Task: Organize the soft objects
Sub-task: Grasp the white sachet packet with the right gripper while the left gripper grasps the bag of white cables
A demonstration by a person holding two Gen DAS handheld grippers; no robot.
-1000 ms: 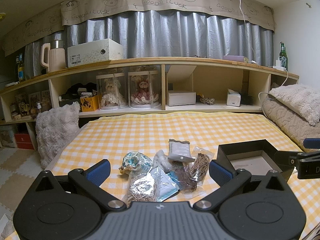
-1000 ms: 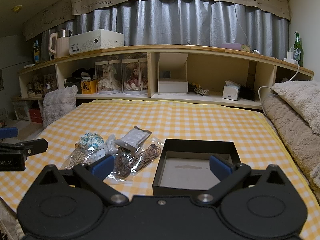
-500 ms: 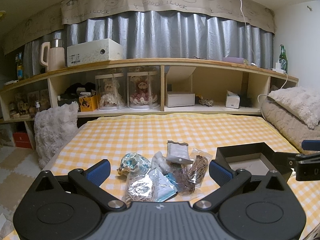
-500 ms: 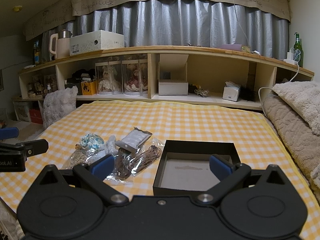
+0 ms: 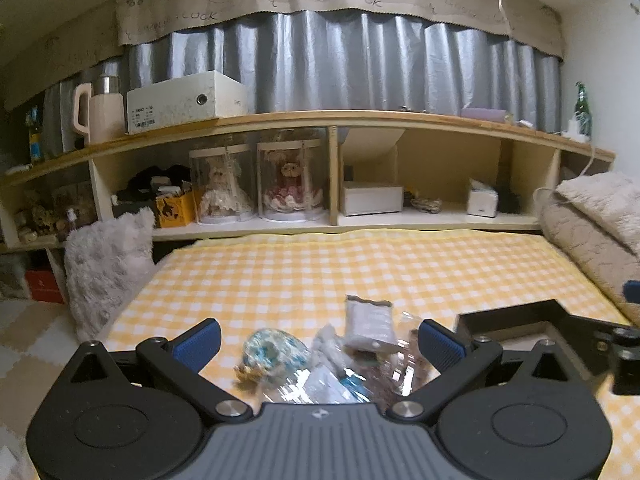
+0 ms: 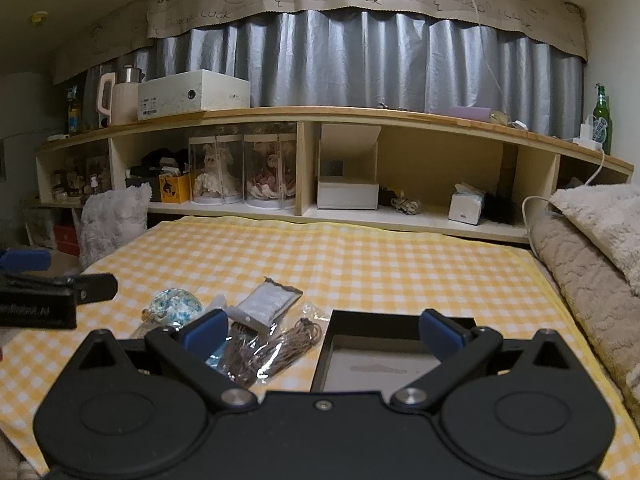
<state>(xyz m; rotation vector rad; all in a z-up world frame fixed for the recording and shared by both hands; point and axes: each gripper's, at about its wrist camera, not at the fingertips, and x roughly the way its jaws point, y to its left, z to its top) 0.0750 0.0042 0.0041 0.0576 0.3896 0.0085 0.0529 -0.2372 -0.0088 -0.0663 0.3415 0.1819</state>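
A heap of small soft items in clear bags (image 5: 340, 364) lies on the yellow checked bedspread (image 5: 320, 268). It holds a blue-and-white round thing (image 6: 174, 304), a grey pouch (image 6: 266, 304) and a bag of brown cord (image 6: 280, 350). An open black box (image 6: 384, 356) with a pale floor sits right of the heap; it also shows in the left wrist view (image 5: 516, 316). My left gripper (image 5: 318, 340) is open and empty just above the heap. My right gripper (image 6: 322, 330) is open and empty, over the box's left edge.
A furry grey cushion (image 5: 106, 264) leans at the bed's left edge. Beige pillows (image 6: 592, 256) are stacked on the right. A wooden shelf unit (image 6: 340, 168) with doll cases and boxes stands behind the bed.
Both grippers have dropped lower and closer to the bed; the heap and the box now sit nearer the fingers in each view. The left view is blurred by movement.
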